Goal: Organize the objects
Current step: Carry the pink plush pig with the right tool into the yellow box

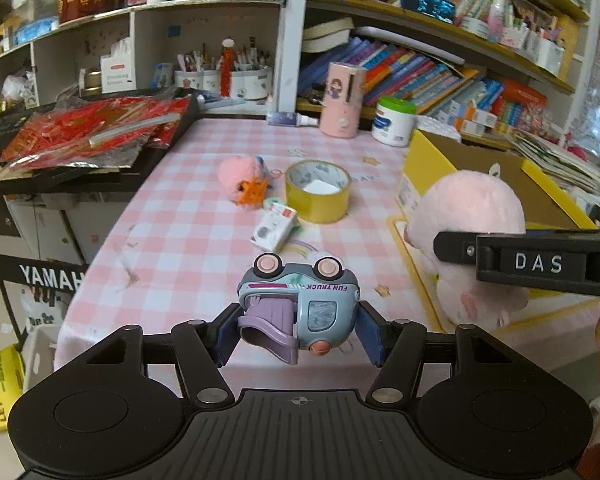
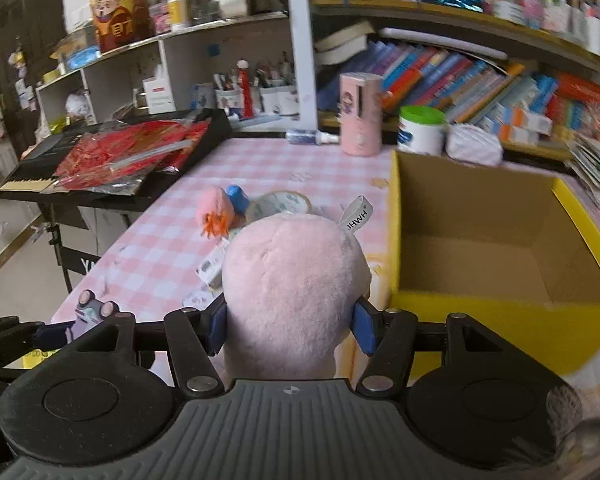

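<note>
My left gripper (image 1: 298,330) is shut on a blue toy truck (image 1: 300,304) that is upside down, wheels up, held above the near edge of the pink checked table (image 1: 188,224). My right gripper (image 2: 290,324) is shut on a big pink plush toy (image 2: 294,292), held just left of an open yellow cardboard box (image 2: 476,308). The plush (image 1: 468,216) and the right gripper's body (image 1: 540,262) also show at the right of the left wrist view. The truck (image 2: 94,310) shows at the lower left of the right wrist view.
On the table lie a small pink plush (image 1: 240,180), a yellow tape roll (image 1: 318,190) and a small carton (image 1: 274,228). A pink cylinder (image 1: 342,100) and a white tub (image 1: 394,120) stand at the back. A keyboard with red packets (image 1: 88,136) is left; bookshelves stand behind.
</note>
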### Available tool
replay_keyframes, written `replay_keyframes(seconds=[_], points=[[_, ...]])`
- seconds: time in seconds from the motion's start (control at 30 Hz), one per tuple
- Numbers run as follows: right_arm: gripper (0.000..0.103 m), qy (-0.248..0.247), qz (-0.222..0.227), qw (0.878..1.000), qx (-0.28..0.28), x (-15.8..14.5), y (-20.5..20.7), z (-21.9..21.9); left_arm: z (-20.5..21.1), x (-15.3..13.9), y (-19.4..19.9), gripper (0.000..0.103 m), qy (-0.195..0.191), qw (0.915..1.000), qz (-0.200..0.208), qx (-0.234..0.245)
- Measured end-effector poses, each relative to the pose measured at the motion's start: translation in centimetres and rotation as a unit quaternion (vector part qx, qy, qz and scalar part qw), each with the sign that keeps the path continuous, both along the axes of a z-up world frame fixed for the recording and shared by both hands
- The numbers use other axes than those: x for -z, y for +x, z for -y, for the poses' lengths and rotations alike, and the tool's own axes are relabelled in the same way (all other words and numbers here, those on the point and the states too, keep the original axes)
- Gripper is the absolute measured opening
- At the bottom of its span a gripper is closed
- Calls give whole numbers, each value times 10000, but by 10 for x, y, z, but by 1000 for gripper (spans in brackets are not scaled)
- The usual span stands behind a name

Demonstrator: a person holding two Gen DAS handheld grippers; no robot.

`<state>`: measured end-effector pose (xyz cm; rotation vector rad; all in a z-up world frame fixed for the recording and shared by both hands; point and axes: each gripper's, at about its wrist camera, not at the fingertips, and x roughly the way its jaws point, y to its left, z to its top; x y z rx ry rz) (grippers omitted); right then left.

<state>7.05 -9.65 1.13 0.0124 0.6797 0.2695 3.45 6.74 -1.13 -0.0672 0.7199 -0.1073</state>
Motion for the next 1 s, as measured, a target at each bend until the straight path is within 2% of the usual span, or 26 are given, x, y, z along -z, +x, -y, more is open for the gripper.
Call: replay_keyframes(seconds=[0.43,1.0], points=[[57,71,-588,9948,833,25,-50,38,23,6,-28,60,40,9981,-94,601],[58,95,-885,9788,1846,35,-105,96,82,11,-41,60,39,9838,-135,1784]])
